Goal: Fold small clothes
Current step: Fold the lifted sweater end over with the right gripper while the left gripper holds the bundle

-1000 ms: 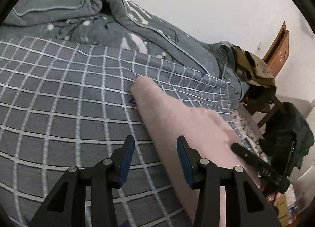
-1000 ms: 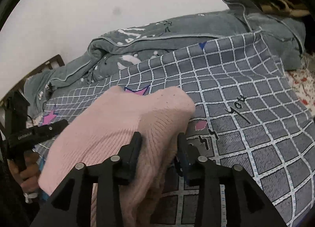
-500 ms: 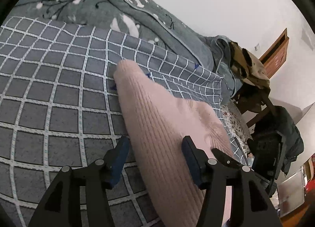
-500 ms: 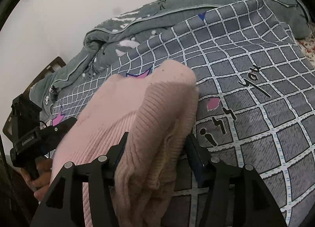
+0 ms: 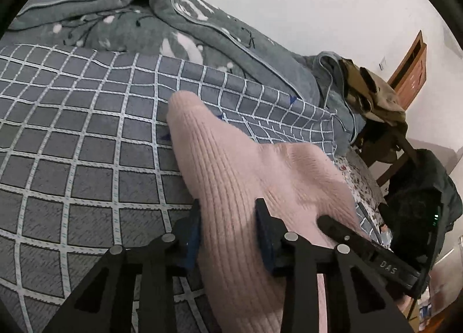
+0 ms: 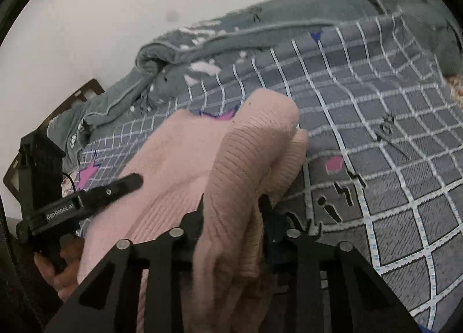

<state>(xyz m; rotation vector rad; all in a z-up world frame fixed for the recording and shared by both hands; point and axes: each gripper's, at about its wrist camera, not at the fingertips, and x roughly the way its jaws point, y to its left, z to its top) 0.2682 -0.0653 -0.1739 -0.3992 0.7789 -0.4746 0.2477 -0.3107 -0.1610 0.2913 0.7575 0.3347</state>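
A pink ribbed knit sweater [image 5: 231,177] lies folded on the grey checked bedsheet [image 5: 86,145]. My left gripper [image 5: 228,217] has its fingers on both sides of the sweater's near left edge, closed onto the knit. My right gripper [image 6: 234,211] is closed on the sweater's [image 6: 246,153] right edge, and thick folds bulge up between its fingers. Each gripper shows in the other's view: the right one at the left wrist view's lower right [image 5: 370,249], the left one at the right wrist view's left [image 6: 86,197].
A rumpled grey blanket [image 5: 162,20] lies along the wall behind the sheet. A chair piled with clothes [image 5: 376,96] and a dark jacket [image 5: 419,197] stand past the bed's right end. A wooden door [image 5: 411,72] is beyond.
My left gripper moved in from the bare sheet onto the sweater's edge and closed on it. My right gripper opened briefly around the folds, then closed on them again.
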